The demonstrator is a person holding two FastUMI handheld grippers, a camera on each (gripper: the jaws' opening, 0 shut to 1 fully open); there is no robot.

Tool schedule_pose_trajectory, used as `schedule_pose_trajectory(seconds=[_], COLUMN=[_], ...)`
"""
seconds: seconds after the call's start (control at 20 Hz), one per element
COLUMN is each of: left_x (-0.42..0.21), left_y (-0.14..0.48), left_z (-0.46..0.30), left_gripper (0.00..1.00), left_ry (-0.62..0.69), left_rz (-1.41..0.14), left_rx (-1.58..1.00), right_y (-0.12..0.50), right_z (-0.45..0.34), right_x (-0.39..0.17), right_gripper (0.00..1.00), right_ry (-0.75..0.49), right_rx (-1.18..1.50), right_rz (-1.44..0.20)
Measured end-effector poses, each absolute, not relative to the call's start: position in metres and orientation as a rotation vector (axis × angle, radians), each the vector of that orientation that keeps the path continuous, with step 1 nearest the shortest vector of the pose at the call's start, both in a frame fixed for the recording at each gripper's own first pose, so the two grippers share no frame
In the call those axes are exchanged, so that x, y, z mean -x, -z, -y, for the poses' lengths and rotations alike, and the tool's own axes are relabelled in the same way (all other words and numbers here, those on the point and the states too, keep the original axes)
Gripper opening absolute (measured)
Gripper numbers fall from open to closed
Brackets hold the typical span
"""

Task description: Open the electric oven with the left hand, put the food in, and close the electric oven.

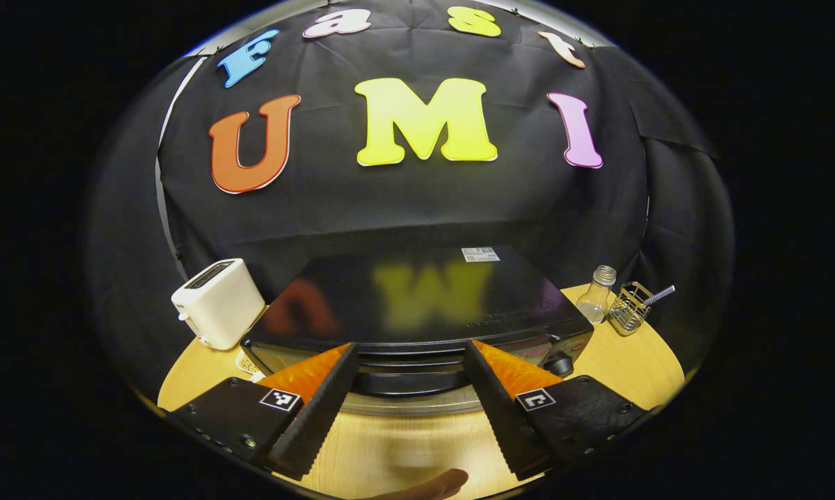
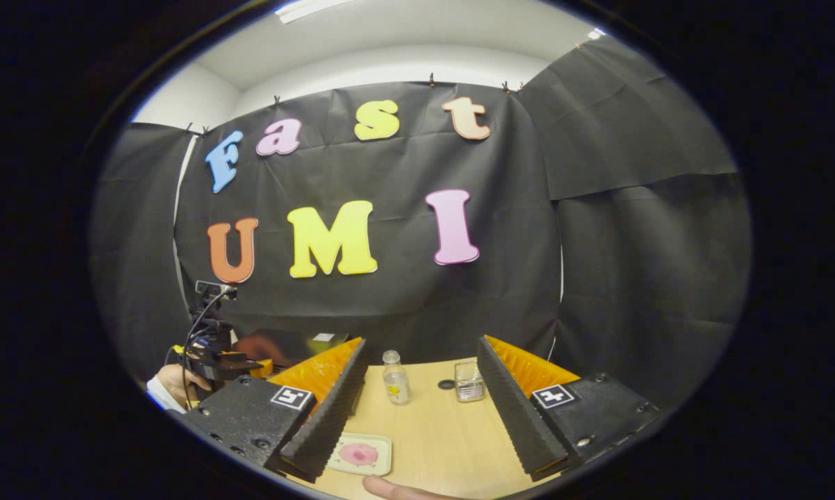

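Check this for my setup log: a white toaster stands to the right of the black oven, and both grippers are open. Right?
Not quite. In the left gripper view the white toaster stands to the left of the black oven, not the right. Both the left gripper and the right gripper are open.

cloth-walled booth: oven (image 1: 417, 305), toaster (image 1: 217, 302), table (image 1: 639, 361).
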State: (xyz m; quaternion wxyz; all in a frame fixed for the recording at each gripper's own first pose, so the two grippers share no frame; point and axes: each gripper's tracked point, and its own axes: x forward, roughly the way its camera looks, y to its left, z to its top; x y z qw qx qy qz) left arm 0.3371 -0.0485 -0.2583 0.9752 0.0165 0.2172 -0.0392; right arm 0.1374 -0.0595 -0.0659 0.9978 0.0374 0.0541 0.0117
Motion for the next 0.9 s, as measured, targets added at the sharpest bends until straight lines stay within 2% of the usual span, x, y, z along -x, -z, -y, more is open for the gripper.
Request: schedule_pose_trajectory(seconds=[0.8,0.85,0.9], left_x=[-0.254,-0.247,-0.241], left_y=[0.281,0.287,0.29], left_z=[0.048,0.048,0.048], left_gripper=[0.97,0.97,0.97], left_ry=[0.107,0.109,0.109], left_rz=[-0.383,-0.386,-0.39], left_rx=[-0.014,-0.009,-0.006], right_y=[0.047,0.047,0.049], right_z=[0.033,0.033,0.033], right_x=[-0.121,-0.121,-0.121], right_gripper=[1.0,0.96,1.0], right_ry=[-0.056,-0.057,-0.057], right_rx=[-0.047,-0.047,-0.048], right_rz=[-0.06,-0.061,-0.065])
